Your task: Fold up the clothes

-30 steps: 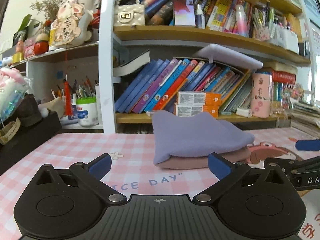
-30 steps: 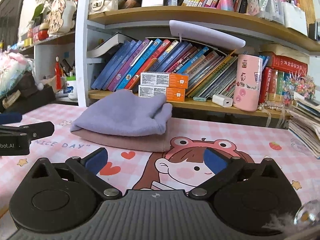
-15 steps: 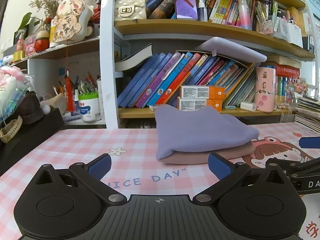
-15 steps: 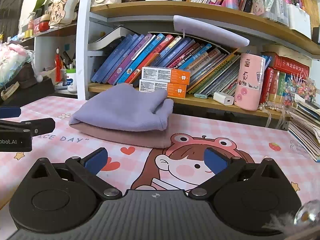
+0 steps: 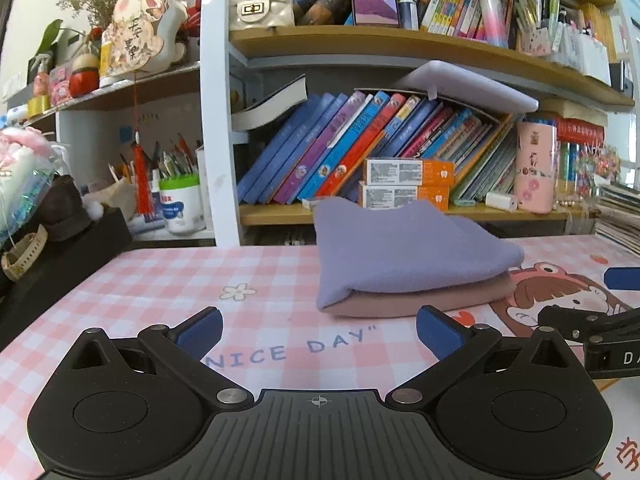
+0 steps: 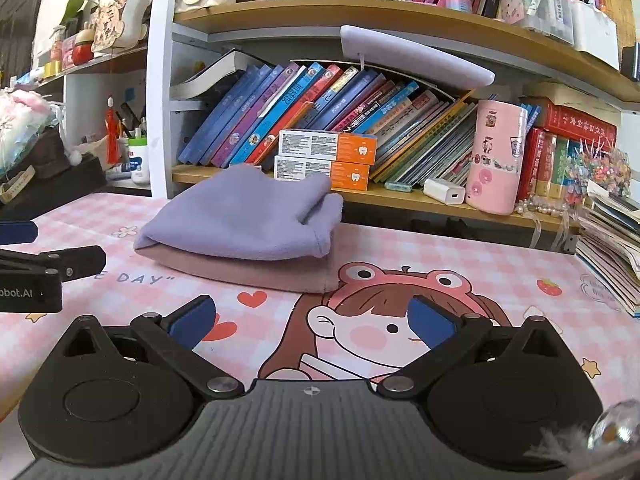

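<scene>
A folded lavender garment (image 5: 404,252) lies on top of a folded mauve-pink one (image 5: 424,300) on the pink checked mat (image 5: 168,280), in front of the bookshelf. In the right wrist view the lavender garment (image 6: 244,220) and the mauve garment (image 6: 256,272) sit left of centre. My left gripper (image 5: 318,332) is open and empty, held short of the stack. My right gripper (image 6: 312,320) is open and empty, to the right of the stack above the cartoon girl print. Each gripper's fingers show at the edge of the other's view.
A bookshelf (image 5: 360,216) with slanted books and two orange boxes (image 5: 408,184) stands right behind the stack. A pink cup (image 6: 496,160) and white charger (image 6: 444,192) sit on the shelf. A stack of books (image 6: 612,256) lies at right, a black box (image 5: 60,256) at left.
Both grippers have drawn back and risen slightly from the stack, which looks a little smaller and farther. The stack has not moved. Both grippers stay open.
</scene>
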Available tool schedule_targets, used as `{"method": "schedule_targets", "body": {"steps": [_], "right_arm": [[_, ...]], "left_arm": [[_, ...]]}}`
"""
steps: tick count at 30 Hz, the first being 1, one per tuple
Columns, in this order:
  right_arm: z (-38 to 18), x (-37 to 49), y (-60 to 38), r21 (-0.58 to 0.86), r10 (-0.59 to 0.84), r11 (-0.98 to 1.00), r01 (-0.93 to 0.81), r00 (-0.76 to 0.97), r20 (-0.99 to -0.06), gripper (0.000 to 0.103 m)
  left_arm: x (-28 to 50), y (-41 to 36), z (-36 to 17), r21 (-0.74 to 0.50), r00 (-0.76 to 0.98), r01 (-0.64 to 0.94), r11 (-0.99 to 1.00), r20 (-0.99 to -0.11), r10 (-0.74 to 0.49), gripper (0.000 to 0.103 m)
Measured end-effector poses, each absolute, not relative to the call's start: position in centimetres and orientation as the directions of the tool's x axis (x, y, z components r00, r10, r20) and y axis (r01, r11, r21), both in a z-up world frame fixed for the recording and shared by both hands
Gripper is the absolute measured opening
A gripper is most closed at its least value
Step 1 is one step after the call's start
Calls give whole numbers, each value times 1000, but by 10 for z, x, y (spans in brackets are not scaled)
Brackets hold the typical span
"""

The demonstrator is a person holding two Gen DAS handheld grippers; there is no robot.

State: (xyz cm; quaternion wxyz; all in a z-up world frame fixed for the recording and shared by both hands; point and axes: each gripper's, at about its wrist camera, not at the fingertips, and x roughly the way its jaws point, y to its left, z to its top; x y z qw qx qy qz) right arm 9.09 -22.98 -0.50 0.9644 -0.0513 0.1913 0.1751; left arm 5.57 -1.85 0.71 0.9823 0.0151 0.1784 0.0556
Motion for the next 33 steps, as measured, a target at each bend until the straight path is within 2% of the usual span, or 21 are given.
{"method": "schedule_targets", "body": {"steps": [33], "right_arm": [[-5,92,-231,-28,315,935,-353,864,-393,103]], "left_arm": [[59,-22,6,66,923,-94,993,-368,112,103]]}}
